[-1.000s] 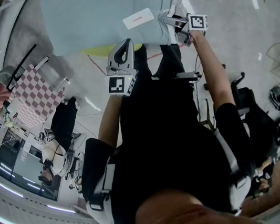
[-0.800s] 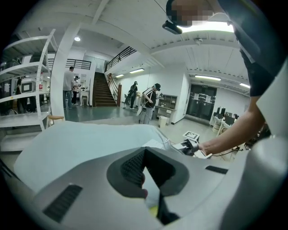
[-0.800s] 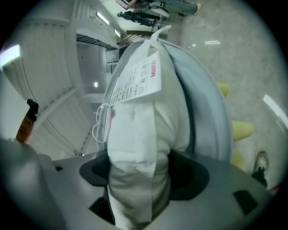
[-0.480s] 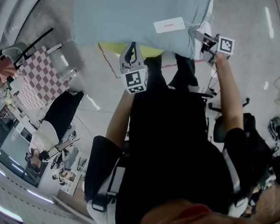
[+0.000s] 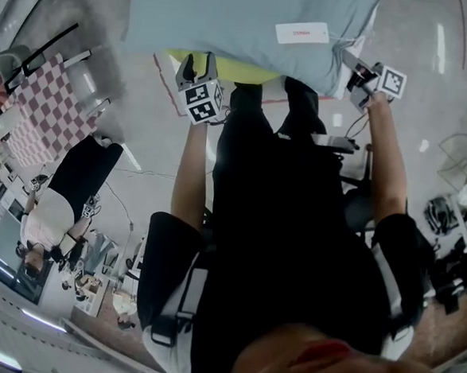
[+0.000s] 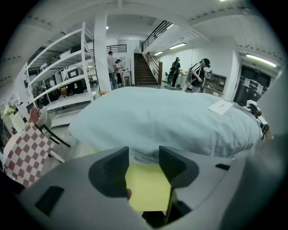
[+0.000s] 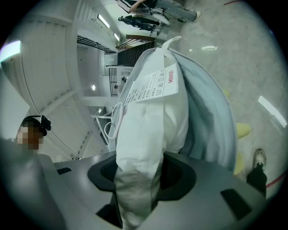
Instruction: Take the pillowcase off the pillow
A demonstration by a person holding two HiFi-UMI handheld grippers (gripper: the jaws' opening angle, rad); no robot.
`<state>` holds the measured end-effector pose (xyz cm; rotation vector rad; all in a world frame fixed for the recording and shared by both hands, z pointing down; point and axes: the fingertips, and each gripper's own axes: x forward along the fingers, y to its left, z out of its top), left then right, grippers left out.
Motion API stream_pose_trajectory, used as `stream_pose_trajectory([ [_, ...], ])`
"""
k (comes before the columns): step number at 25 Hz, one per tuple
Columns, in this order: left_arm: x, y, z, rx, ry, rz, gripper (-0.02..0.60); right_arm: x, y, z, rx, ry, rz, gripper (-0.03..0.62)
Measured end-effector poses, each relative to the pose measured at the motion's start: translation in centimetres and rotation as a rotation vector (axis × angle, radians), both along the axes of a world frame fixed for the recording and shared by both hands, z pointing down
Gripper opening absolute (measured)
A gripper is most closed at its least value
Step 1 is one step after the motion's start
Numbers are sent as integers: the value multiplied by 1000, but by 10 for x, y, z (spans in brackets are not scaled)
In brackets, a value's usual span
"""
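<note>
Pillowcase of pale blue cloth (image 5: 229,22) hangs before me, covering the plump white pillow (image 7: 148,121) whose bare corner my outstretched right gripper (image 7: 139,179) has just closed on. My left gripper (image 6: 144,155), arm extended, has just opened, empty, at its near edge.

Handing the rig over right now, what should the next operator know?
Left gripper: open, jaws just opened, nothing between them, close under the blue pillowcase.
Right gripper: jaws just closed further, clamped on the white pillow end sticking out of the case.
Done: pillow end exposed.
Left to do: grip the case, pull it off; most of the pillow is covered.
</note>
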<state>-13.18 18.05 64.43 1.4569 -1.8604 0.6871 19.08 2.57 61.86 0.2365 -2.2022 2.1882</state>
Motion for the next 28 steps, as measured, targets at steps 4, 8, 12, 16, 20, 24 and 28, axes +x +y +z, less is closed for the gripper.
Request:
stream_pose_trajectory([
  [4,-1,-4,18,-14,46,8,189,-11,-3,-25,-2,-103,-4,193],
  [8,-3,-15,21,-1,58,18,189,-6,-3,-21,-26,-73,-16,189],
  [12,-11,-21,24,21,63,40,151,-7,-3,-12,-18,16,-38,175],
  [16,-8,-29,24,19,48,44,117,-24,0,-48,2,-63,-57,170],
  [20,-13,-28,22,36,28,12,29,-18,3,-41,4,-7,-71,169],
  [24,-18,-22,10,58,26,-6,0,-15,0,-48,7,27,-54,161],
  [28,-32,-17,-1,63,-8,-41,-2,-21,4,-59,36,72,-57,143],
])
